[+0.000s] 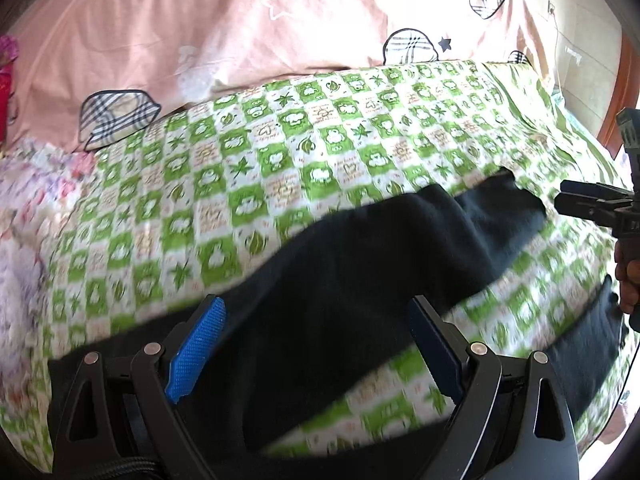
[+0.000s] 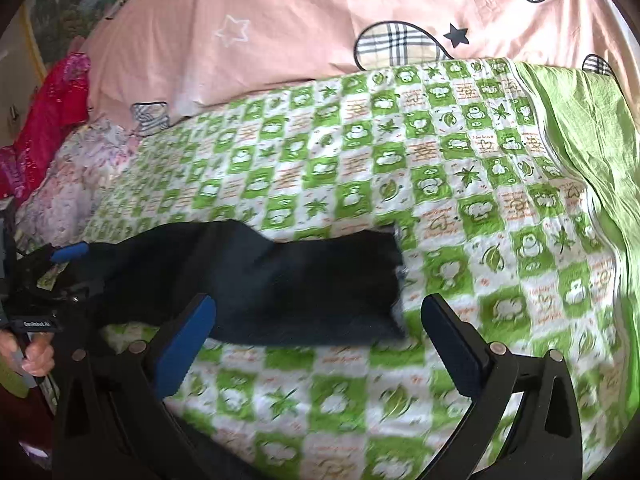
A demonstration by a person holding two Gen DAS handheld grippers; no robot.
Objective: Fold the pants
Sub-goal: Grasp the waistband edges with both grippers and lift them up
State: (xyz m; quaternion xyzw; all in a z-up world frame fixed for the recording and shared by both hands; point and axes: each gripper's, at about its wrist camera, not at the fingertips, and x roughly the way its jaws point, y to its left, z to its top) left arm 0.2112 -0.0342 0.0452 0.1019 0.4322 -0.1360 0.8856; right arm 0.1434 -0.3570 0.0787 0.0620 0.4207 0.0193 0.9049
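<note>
Dark navy pants [image 1: 360, 256] lie spread on a green-and-white checked blanket [image 1: 280, 152]. One leg runs up to the right, its cuff near the right gripper [image 1: 576, 200] seen at the frame's right edge. A second leg [image 1: 588, 344] lies at the lower right. My left gripper [image 1: 316, 344] is open above the pants' upper part, holding nothing. In the right wrist view a pant leg [image 2: 280, 280] ends in a cuff [image 2: 394, 276]. My right gripper [image 2: 318, 344] is open just in front of that cuff, empty. The left gripper [image 2: 60, 264] shows at the left.
A pink quilt [image 2: 300, 20] with plaid hearts and stars lies behind the blanket. A floral cloth [image 2: 80, 168] and a red garment [image 2: 52, 112] sit at the left. A plain green sheet [image 2: 592, 128] covers the right side. A wall is at the far right [image 1: 580, 52].
</note>
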